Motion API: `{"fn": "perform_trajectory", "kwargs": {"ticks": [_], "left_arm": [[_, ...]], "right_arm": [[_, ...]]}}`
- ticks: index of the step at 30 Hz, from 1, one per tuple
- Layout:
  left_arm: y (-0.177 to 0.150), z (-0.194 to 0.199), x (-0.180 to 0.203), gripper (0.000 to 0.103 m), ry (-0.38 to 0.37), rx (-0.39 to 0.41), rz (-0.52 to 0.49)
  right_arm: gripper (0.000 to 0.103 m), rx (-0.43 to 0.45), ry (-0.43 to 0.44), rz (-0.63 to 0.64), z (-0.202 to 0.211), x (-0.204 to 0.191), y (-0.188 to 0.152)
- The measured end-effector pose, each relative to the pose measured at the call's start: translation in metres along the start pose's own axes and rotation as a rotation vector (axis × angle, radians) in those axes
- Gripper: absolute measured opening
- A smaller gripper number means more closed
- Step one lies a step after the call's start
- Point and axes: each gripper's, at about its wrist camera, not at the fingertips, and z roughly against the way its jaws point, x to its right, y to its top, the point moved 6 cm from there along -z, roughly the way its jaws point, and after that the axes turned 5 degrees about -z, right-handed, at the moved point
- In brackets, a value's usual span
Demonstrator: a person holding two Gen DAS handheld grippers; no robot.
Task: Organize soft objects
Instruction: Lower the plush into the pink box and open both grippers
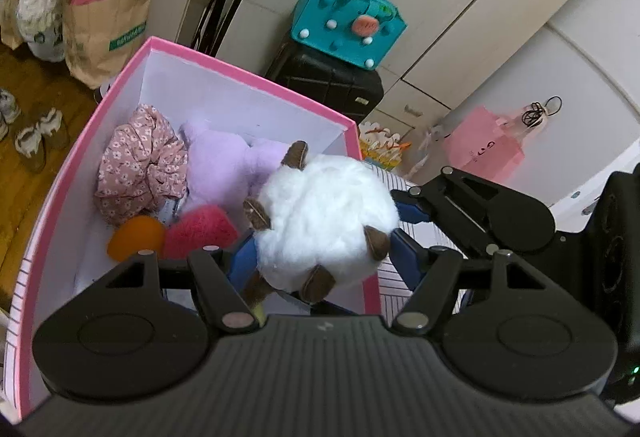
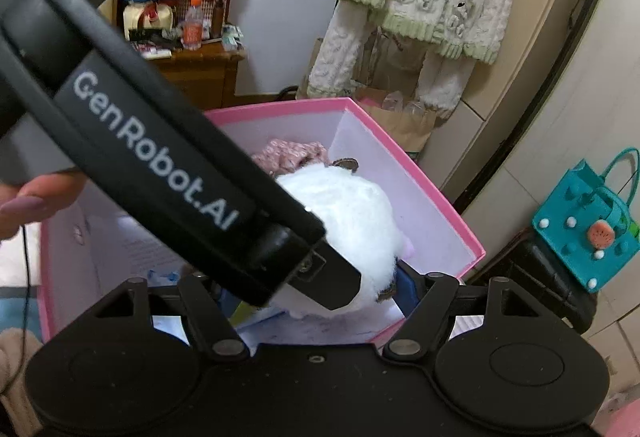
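— What have you got in your left gripper (image 1: 320,233)?

— A white fluffy plush (image 1: 326,215) with little brown feet. My blue fingers (image 1: 245,257) press into its fur on both sides, so I am gripping it, and it hangs over the near right corner of the pink box (image 1: 256,75).

— And your right gripper (image 2: 316,289)?

— It sits just beside the same toy. From its own camera, the plush (image 2: 352,221) lies between my two right fingers, but the left gripper's black body crosses the view and hides much of it. One blue finger (image 2: 408,287) shows at the fur's edge. I cannot tell whether those pads press on the toy or merely stand around it.

— What is already in the box?

— Behind the plush, on the white floor of the box, lie a red fuzzy cushion (image 1: 200,227) and an orange ball-shaped toy (image 1: 136,237), touching each other. Further in are a lilac plush (image 1: 228,165) and a pink floral fabric bundle (image 1: 140,165), side by side against the far wall.

— Anything past the box?

— A brown paper bag (image 1: 104,25) on the wooden floor to the left, a black suitcase (image 1: 332,83) with a teal felt handbag (image 1: 348,25) on top, and a pink gift bag (image 1: 484,149) to the right, near the pale cupboards.
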Motion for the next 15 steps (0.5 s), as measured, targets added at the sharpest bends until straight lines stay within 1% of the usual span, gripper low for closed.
{"fn": "perform_trajectory", "kwargs": {"ticks": [3,7,9,10,13,15], "left_arm": [[0.005,-0.008,-0.004,0.068,-0.002,-0.013,0.004],[0.003,-0.014,-0.007,0.068,-0.007,-0.020,0.000],[0.003,-0.019,-0.009,0.063,-0.002,-0.038,-0.006],[0.003,-0.021,-0.009,0.063,0.004,-0.043,-0.005],[0.003,-0.025,-0.009,0.063,0.006,-0.039,-0.007],[0.003,-0.026,-0.010,0.063,0.009,-0.038,0.008]], "right_arm": [[0.077,0.000,-0.023,0.012,-0.005,0.003,-0.003],[0.076,0.009,-0.013,0.005,-0.009,0.003,-0.009],[0.073,0.011,-0.024,0.010,-0.011,0.002,-0.013],[0.073,0.013,-0.030,0.008,-0.012,0.003,-0.014],[0.073,0.018,-0.050,0.014,-0.011,0.003,-0.017],[0.075,0.020,-0.069,0.020,-0.008,0.002,-0.019]]}}
